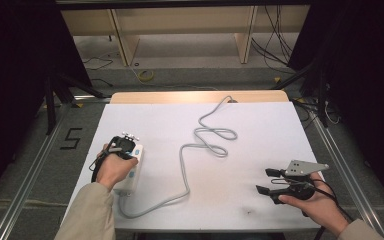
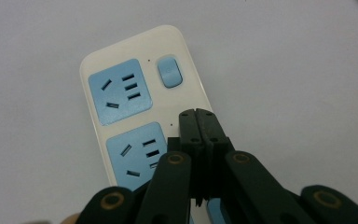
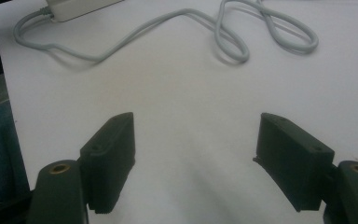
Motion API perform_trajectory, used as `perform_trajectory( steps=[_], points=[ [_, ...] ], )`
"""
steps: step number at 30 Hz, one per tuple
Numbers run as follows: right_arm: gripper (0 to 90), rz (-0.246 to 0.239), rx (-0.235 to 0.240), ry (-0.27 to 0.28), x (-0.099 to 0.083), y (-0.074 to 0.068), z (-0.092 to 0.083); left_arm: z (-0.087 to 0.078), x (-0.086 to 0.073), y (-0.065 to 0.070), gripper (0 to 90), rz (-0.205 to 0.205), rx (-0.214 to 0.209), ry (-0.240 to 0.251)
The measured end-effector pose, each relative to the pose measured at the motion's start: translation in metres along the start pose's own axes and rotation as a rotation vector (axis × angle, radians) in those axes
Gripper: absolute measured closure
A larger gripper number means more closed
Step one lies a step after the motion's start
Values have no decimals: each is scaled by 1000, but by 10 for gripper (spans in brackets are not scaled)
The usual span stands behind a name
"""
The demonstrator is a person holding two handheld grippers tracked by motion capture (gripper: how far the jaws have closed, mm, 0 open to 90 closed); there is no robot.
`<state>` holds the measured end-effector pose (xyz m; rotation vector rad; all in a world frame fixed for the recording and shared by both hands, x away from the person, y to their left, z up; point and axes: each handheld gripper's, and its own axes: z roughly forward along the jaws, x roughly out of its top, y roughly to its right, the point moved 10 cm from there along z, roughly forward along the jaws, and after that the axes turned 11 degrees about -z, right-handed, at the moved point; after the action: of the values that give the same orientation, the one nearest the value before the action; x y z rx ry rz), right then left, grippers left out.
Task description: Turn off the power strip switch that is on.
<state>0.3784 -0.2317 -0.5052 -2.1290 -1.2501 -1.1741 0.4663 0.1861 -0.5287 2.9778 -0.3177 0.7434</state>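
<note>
- Power strip (image 2: 140, 107): rigid, light, smooth plastic; grip across the narrow body, not the cable (image 1: 200, 150)
- Left hand-held gripper (image 2: 202, 122) jaws together over the strip; right hand-held gripper (image 3: 200, 158) jaws apart, empty

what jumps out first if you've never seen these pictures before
The white power strip with blue sockets lies at the table's left side, with the shut left gripper poised right over it. Its grey cable snakes in loops across the middle of the table, while the right gripper waits open at the right.
</note>
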Motion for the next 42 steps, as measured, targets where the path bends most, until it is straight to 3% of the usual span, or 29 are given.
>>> perform_trajectory(
  steps=[23,32,42],
  points=[
    [287,0,0,3,0,0,0,-1,1,-2,900,-3,-2,9],
    [286,-1,1,3,0,0,0,-3,7,-3,900,-10,4,52],
    [287,-1,1,3,0,0,0,-10,18,-4,897,-15,8,157]
  ],
)
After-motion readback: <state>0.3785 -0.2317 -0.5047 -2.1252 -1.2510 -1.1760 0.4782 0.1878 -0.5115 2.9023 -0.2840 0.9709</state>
